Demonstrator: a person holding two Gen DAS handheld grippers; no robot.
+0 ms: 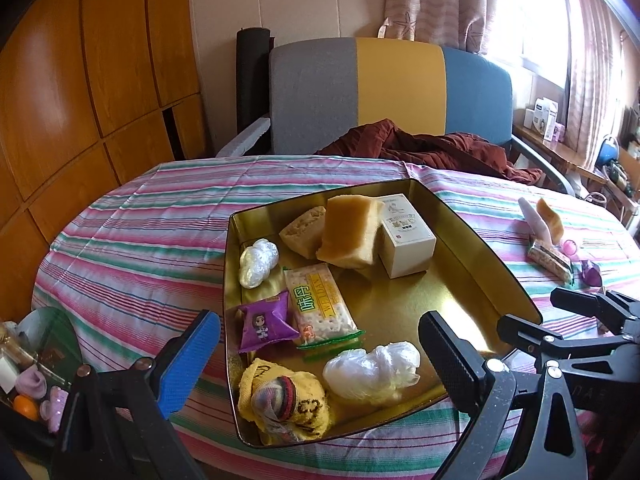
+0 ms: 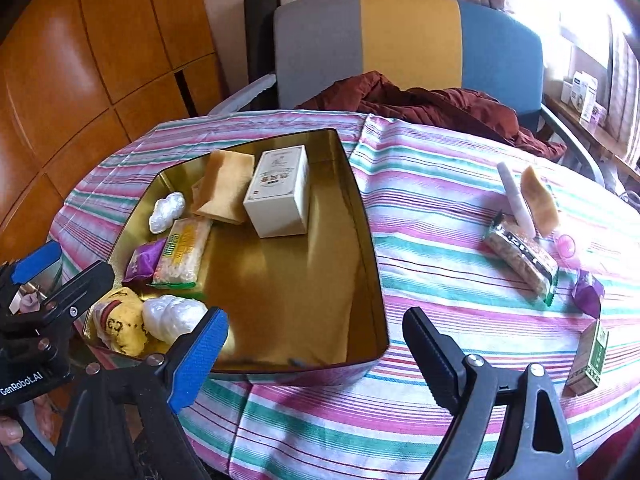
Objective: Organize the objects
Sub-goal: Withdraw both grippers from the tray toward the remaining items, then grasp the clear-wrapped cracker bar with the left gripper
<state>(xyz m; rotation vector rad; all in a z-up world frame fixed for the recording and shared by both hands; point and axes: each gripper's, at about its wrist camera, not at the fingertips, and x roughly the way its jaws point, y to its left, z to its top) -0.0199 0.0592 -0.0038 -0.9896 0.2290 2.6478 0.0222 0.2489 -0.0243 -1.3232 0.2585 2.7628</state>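
Note:
A gold tin tray [image 1: 472, 256] [image 2: 360, 216] sits on the striped table. It holds a white box [image 1: 406, 236] [image 2: 280, 196], two cake pieces [image 1: 348, 232], a cracker pack [image 1: 320, 304], a purple snack packet [image 1: 266, 320], two white plastic bundles [image 1: 372, 368] and a yellow sock bundle [image 1: 280, 400]. My left gripper [image 1: 320, 364] is open and empty above the tray's near edge. My right gripper [image 2: 316, 352] is open and empty over the tray's near right corner. Loose on the cloth at right lie a snack bar [image 2: 520, 260], a white tube [image 2: 516, 196], a cake slice [image 2: 540, 200], a purple packet [image 2: 588, 292] and a green box [image 2: 588, 360].
A grey, yellow and blue chair [image 2: 408, 40] with a dark red garment [image 2: 420, 104] stands behind the table. Wooden cabinets [image 1: 80, 100] are at left. A low stand with small items [image 1: 32, 380] is at the near left. A cluttered shelf [image 1: 560, 136] runs under the window.

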